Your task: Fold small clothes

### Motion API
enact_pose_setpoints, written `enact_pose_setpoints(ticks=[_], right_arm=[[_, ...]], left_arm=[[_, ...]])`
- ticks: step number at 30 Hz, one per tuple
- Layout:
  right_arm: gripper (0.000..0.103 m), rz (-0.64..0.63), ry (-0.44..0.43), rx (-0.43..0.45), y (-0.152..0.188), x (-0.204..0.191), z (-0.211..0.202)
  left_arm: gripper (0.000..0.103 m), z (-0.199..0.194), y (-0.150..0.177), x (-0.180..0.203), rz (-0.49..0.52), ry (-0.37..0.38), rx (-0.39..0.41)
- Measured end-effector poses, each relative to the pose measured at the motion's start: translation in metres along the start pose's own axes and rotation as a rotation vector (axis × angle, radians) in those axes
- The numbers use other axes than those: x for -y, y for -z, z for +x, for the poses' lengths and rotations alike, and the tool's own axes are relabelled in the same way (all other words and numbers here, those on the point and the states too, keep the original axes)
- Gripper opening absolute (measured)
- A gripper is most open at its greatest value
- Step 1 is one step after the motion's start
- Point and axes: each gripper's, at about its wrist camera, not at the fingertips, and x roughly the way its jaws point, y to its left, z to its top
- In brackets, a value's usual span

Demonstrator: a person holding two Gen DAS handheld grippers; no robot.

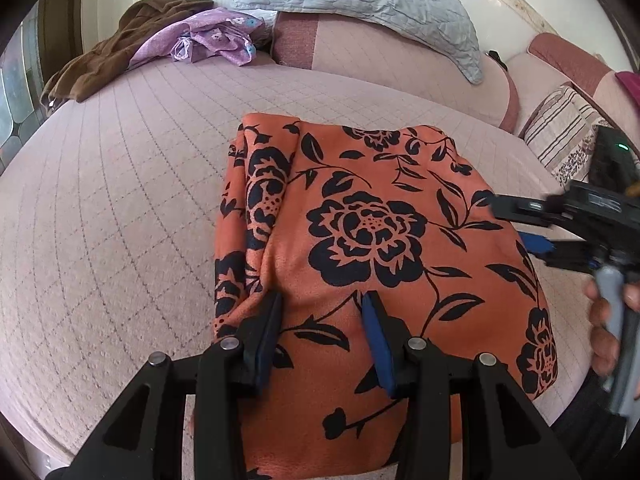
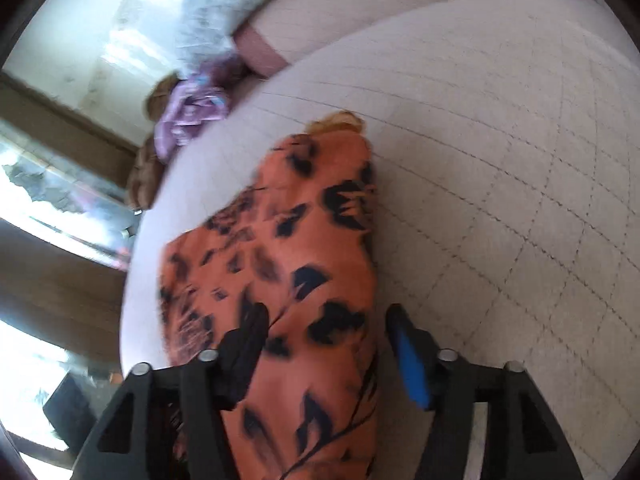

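An orange garment with black flowers (image 1: 372, 232) lies folded on the pink quilted bed (image 1: 120, 208). My left gripper (image 1: 322, 300) is open, its two fingers resting on the garment's near edge. My right gripper (image 1: 508, 220) comes in from the right in the left wrist view, at the garment's right edge. The right wrist view is blurred: the right gripper (image 2: 328, 324) is open and straddles the garment (image 2: 280, 264), with the blue-padded finger (image 2: 408, 356) over the bed (image 2: 500, 168).
A brown cloth (image 1: 100, 60) and a purple flowered cloth (image 1: 208, 36) lie at the bed's far left. A grey quilted pillow (image 1: 372, 4) lies at the back. A striped cushion (image 1: 564, 136) lies at the right.
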Motion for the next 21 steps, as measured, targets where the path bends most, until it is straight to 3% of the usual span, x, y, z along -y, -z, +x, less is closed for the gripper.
enact_pose_setpoints(ticks=[3, 5, 7, 10, 13, 15, 16, 17, 18, 19, 20, 21], right_arm=[[0.076, 0.042, -0.038, 0.026, 0.020, 0.003, -0.010], [0.074, 0.082, -0.038, -0.024, 0.035, 0.013, -0.001], [0.043, 0.038, -0.044, -0.039, 0.043, 0.010, 0.001], [0.039, -0.199, 0.070, 0.023, 0.046, -0.043, -0.019], [0.039, -0.228, 0.133, 0.013, 0.047, -0.051, -0.011], [0.051, -0.160, 0.135, -0.025, 0.054, -0.016, -0.011], [0.057, -0.095, 0.084, -0.002, 0.055, -0.003, -0.015], [0.067, -0.073, 0.072, 0.001, 0.059, 0.005, -0.030], [0.069, -0.068, 0.070, 0.003, 0.059, 0.006, -0.033], [0.069, -0.082, 0.071, 0.009, 0.060, 0.006, -0.036], [0.069, -0.095, 0.068, 0.011, 0.062, 0.006, -0.037], [0.069, -0.098, 0.066, 0.012, 0.064, 0.006, -0.040]], left_arm=[[0.044, 0.000, 0.000, 0.001, -0.002, 0.000, 0.002], [0.044, 0.001, 0.000, 0.001, 0.000, -0.002, 0.000], [0.044, 0.001, 0.000, 0.000, 0.002, -0.003, -0.002], [0.044, 0.002, -0.001, -0.002, -0.012, 0.001, -0.008], [0.043, -0.002, -0.004, -0.001, -0.020, 0.009, -0.019], [0.043, -0.026, -0.003, -0.004, -0.072, 0.039, 0.013], [0.047, -0.038, -0.002, -0.007, -0.090, 0.067, 0.049], [0.059, -0.050, 0.002, -0.012, -0.106, 0.093, 0.089], [0.063, -0.055, 0.009, -0.020, -0.136, 0.094, 0.106], [0.062, -0.051, 0.015, -0.027, -0.168, 0.079, 0.075], [0.039, -0.032, 0.026, -0.038, -0.212, 0.068, -0.029], [0.033, -0.018, 0.036, -0.047, -0.245, 0.061, -0.077]])
